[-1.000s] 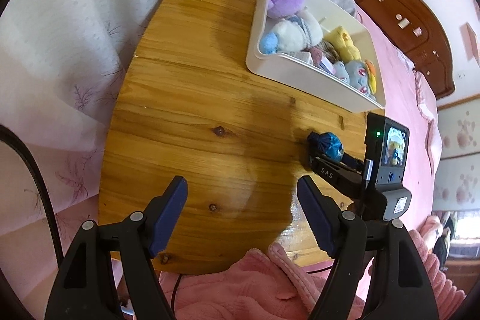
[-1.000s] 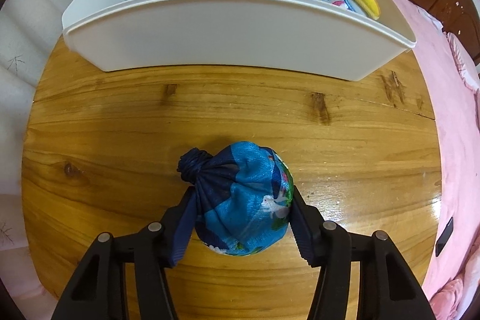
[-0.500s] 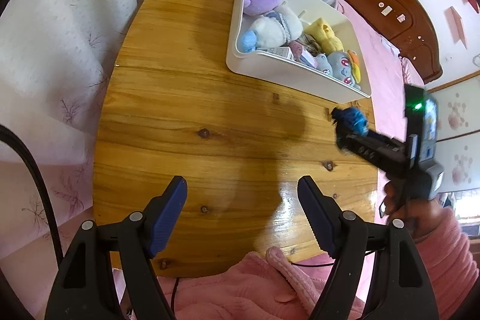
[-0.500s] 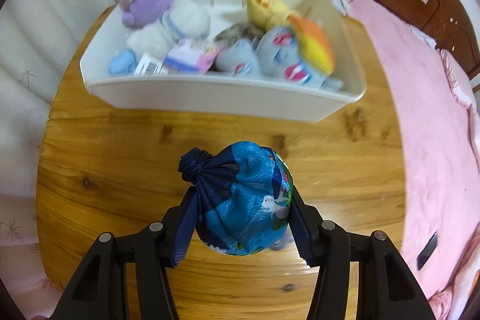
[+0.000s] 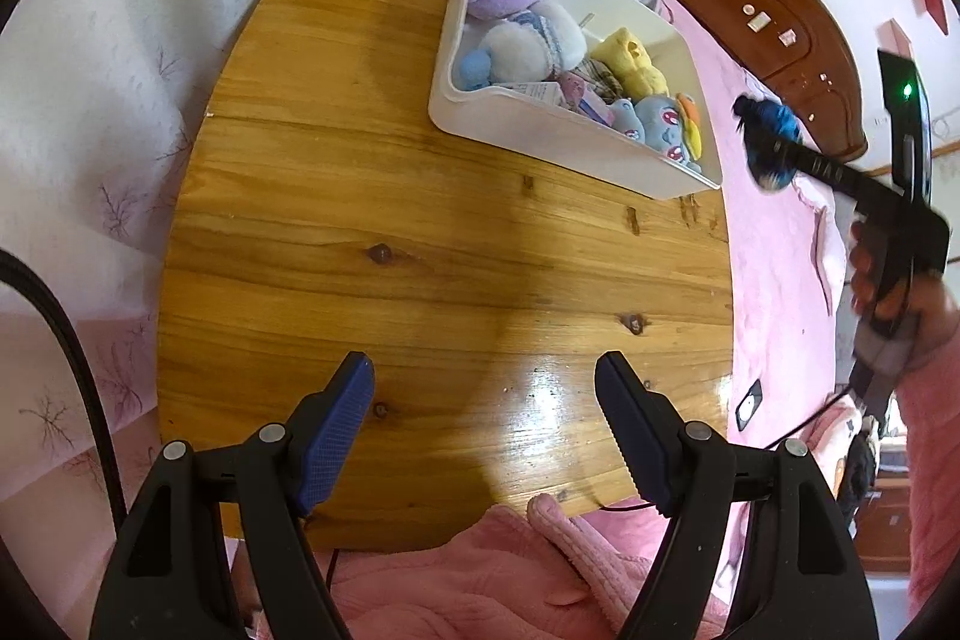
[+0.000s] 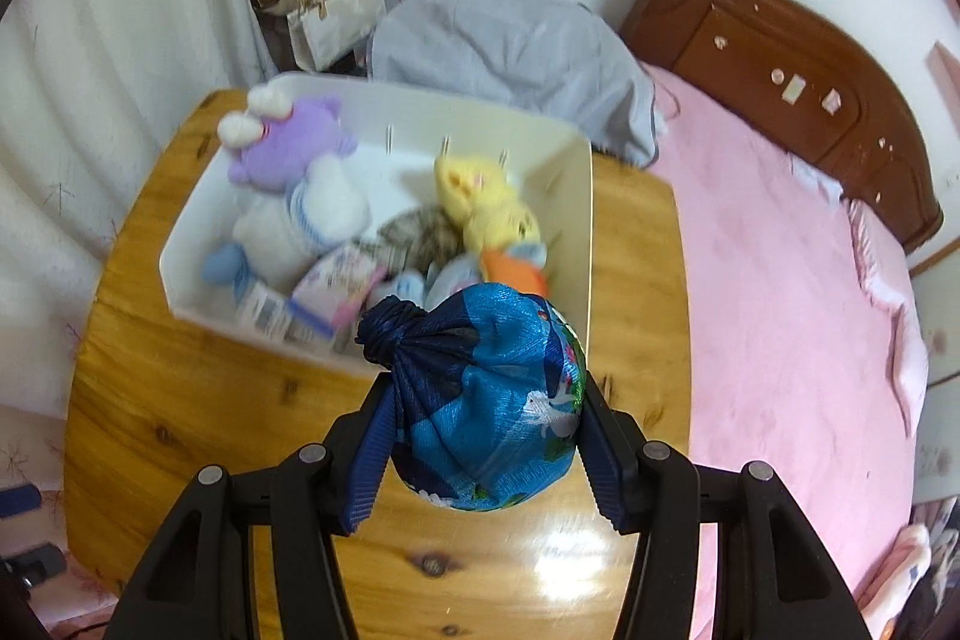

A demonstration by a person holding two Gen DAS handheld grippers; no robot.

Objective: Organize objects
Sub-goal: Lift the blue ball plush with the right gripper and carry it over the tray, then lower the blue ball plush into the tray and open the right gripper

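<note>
1. Left wrist view: wooden desk (image 5: 420, 232) bare in the near half, white bin (image 5: 540, 142) of plush toys on its far right part, pink bed (image 5: 780, 280) alongside. Left gripper (image 5: 485, 424) tilts down over the desk, jaws wide, nothing between. At right, a hand (image 5: 870, 274) holds the right gripper (image 5: 774, 154) in the air beside the bin.
2. Right wrist view: right gripper (image 6: 480, 436) jaws clamped on a blue cloth bundle (image 6: 486, 400), knotted at the top left, held clear above the desk (image 6: 180, 418), just in front of the bin (image 6: 576, 232).
</note>
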